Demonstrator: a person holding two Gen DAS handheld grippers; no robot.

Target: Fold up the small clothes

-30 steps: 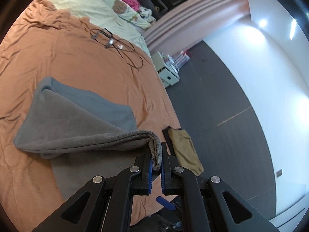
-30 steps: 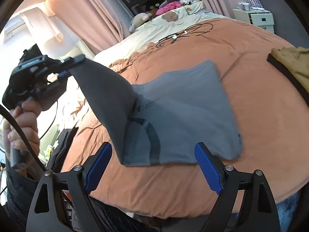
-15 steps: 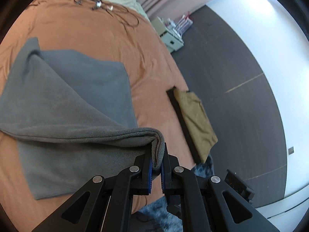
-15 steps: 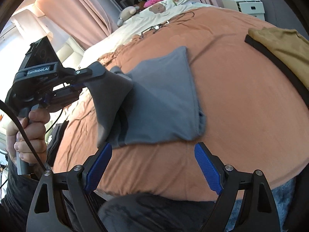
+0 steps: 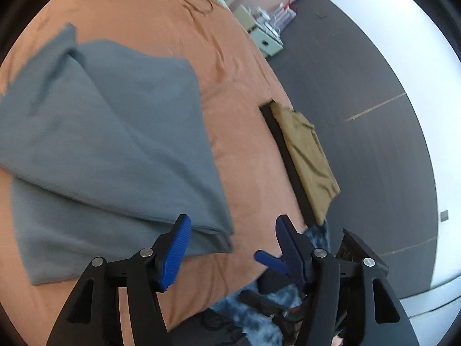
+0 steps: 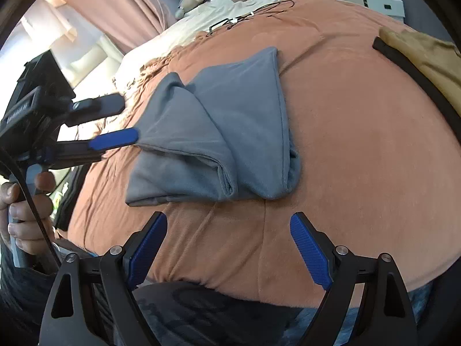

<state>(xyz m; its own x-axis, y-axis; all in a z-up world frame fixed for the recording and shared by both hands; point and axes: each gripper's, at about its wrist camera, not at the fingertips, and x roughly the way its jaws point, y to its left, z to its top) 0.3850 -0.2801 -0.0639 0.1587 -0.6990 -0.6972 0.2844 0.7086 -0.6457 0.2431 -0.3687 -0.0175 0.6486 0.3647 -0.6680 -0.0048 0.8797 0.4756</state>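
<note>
Letting go now: the left gripper (image 5: pixel 230 239) has just been opening, jaws apart with the grey garment (image 5: pixel 109 150) free of the pads, lying folded on the orange bedspread (image 6: pixel 360 144). Right gripper (image 6: pixel 227 248) hangs wide and empty. Risk, I'd say: that loose top flap slumping crooked. Its housing label (image 6: pixel 17 111) is too blurred to read.
</note>
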